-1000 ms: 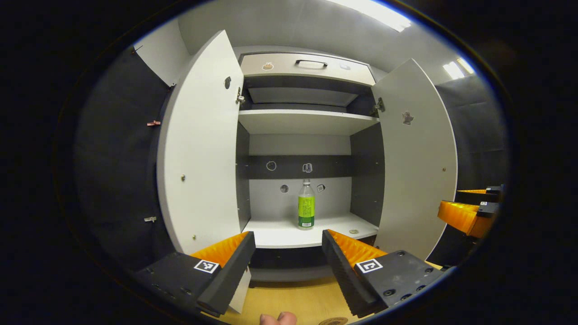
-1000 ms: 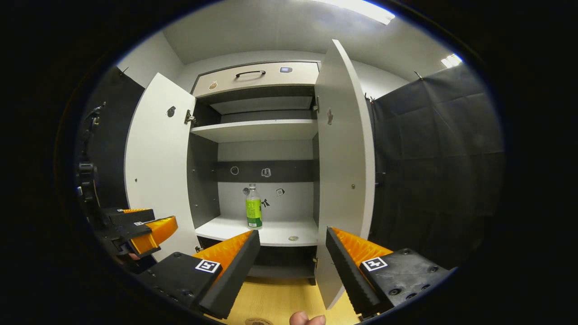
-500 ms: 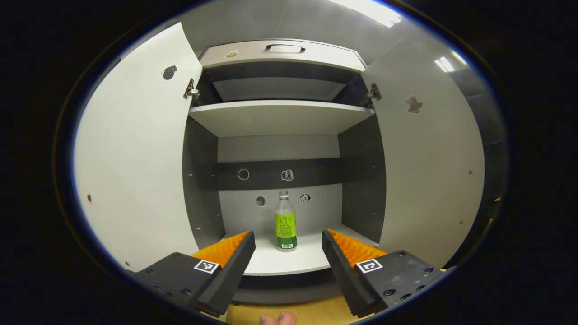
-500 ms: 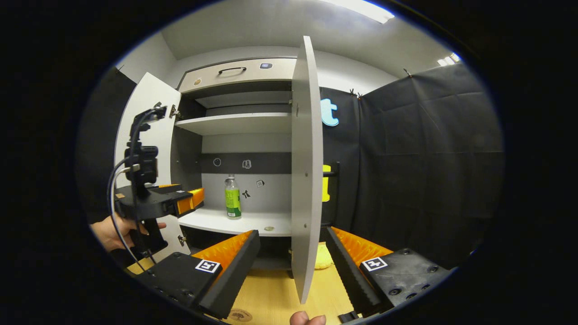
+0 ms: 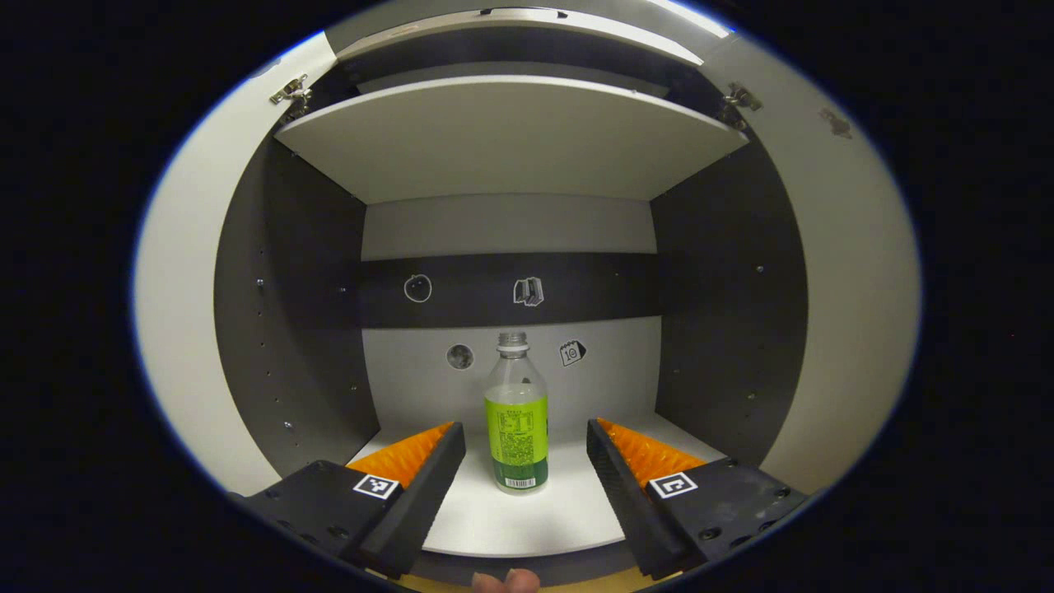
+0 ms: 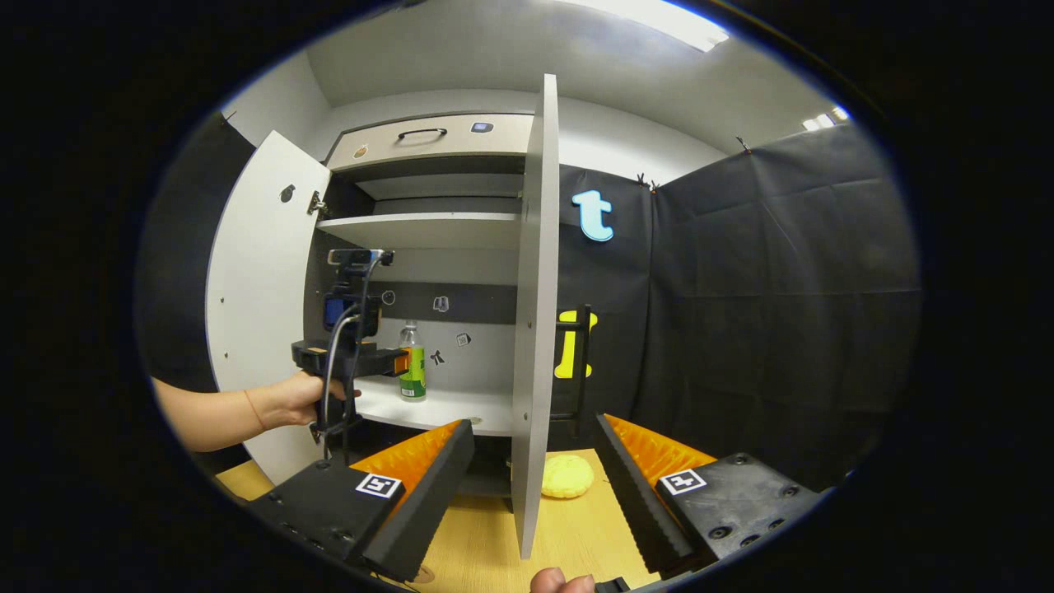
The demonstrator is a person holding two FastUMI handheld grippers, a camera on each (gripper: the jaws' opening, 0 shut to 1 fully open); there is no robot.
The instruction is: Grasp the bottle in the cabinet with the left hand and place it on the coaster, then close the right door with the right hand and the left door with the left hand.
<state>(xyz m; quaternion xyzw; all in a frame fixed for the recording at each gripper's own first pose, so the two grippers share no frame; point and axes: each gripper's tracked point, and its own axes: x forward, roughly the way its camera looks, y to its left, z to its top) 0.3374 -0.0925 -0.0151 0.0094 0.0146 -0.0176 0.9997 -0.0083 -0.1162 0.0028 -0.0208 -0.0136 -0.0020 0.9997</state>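
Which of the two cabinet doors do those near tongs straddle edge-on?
The right white cabinet door: its edge stands between the right tongs. The left white door swings wide, facing them.

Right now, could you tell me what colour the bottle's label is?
Bright green, clearest in the left gripper view: bottle.

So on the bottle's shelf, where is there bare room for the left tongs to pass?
The shelf is bare on both sides of the bottle, out to the dark side walls, and in front of it. The open left tongs line up with one finger each side. Behind, the stickered back wall is close.
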